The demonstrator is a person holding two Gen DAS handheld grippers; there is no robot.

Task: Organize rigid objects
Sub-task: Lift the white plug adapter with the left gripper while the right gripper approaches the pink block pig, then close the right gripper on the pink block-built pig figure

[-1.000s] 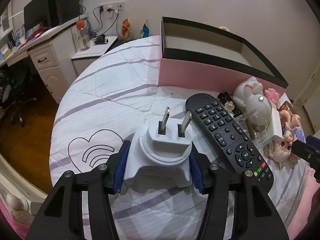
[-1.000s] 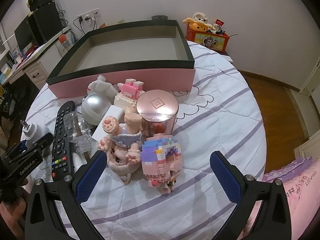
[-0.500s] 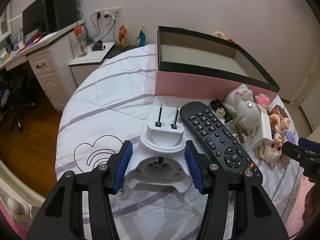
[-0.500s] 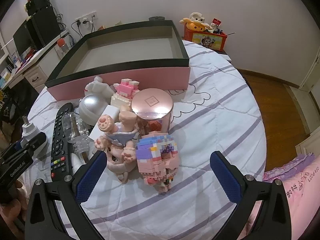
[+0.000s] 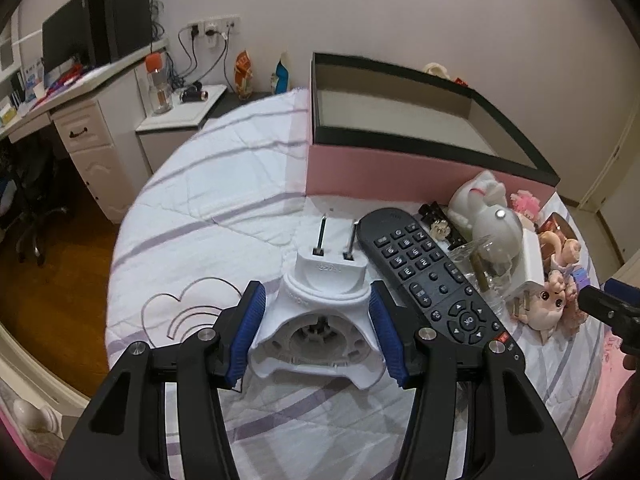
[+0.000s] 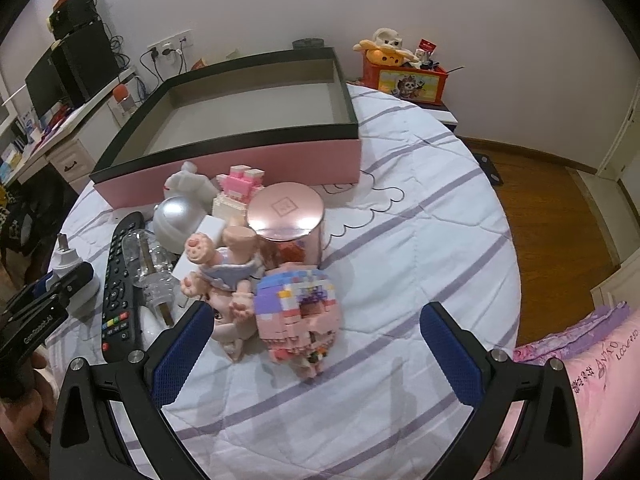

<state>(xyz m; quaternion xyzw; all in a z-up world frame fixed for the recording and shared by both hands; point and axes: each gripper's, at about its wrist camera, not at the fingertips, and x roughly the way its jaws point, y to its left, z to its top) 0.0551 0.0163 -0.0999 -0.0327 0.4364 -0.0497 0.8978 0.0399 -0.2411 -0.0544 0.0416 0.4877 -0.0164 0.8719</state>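
Left tool [image 5: 316, 334] tilted down, gripping plug [image 5: 322, 304]

White plug [image 5: 324, 312]; black remote [image 5: 432, 276]; pink box [image 6: 240, 156], black rim.

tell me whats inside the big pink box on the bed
The pink box looks empty: its grey floor shows bare in both views, with no toys in it. The strip of floor right behind the near wall is hidden from the cameras.

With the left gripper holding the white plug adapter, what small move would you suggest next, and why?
Probably carry the white plug adapter, clamped in the left gripper, up and forward over the pink box; its tray looks empty and lies just ahead.
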